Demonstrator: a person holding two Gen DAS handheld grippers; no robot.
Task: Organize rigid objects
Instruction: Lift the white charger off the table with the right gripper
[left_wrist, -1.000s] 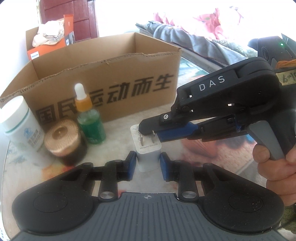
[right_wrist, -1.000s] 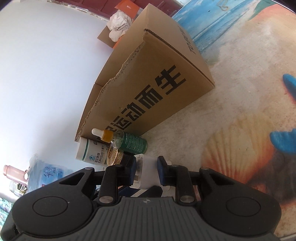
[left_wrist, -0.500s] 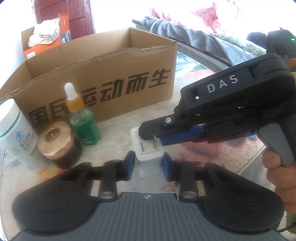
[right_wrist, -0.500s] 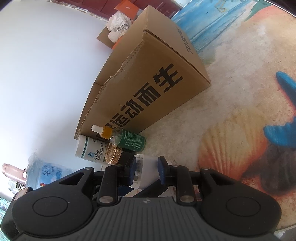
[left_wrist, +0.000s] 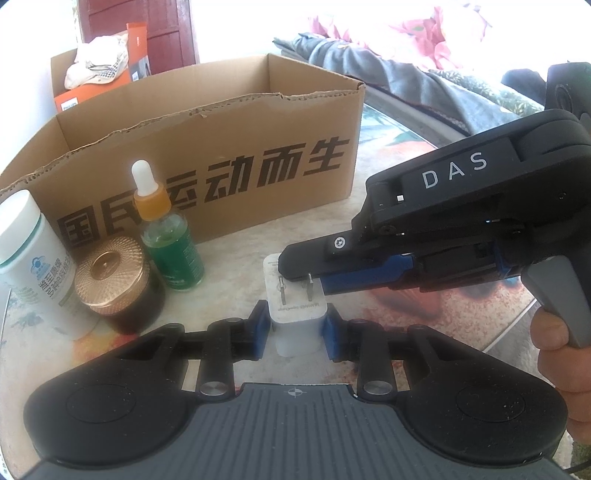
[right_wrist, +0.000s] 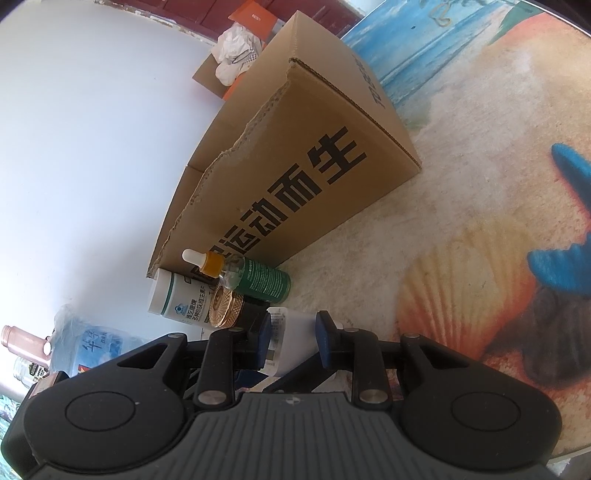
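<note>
1. My left gripper (left_wrist: 295, 332) pinches the white charger (left_wrist: 297, 314) across its body, one blue pad on each side face, with no gap visible between pad and plastic.
2. My right gripper (right_wrist: 291, 338) comes in from my right and clasps the same charger (right_wrist: 295, 334) near its pronged end; in the left wrist view its black fingertip lies over the two metal prongs (left_wrist: 295, 290).
3. The charger sits low over the table (left_wrist: 332, 229), just in front of the row of containers; I cannot tell whether its base rests on the surface.
4. Its long axis runs roughly upright, prongs uppermost and tilted toward my left camera.
5. The two grips cross: the left spans the width of the body, the right spans the upper end, nearly at right angles.
6. The cardboard box (left_wrist: 207, 147), open at the top, stands beyond the charger, farther from both grippers; it is the likely destination, so the path would be up and away from me over its near wall.
7. The dropper bottle (left_wrist: 170, 243), the gold-lidded jar (left_wrist: 114, 284) and the white bottle (left_wrist: 29, 266) stand to the left of the charger, close but apart from it.
8. Both hands are equally near; I judge one grip must release before the other carries.
</note>
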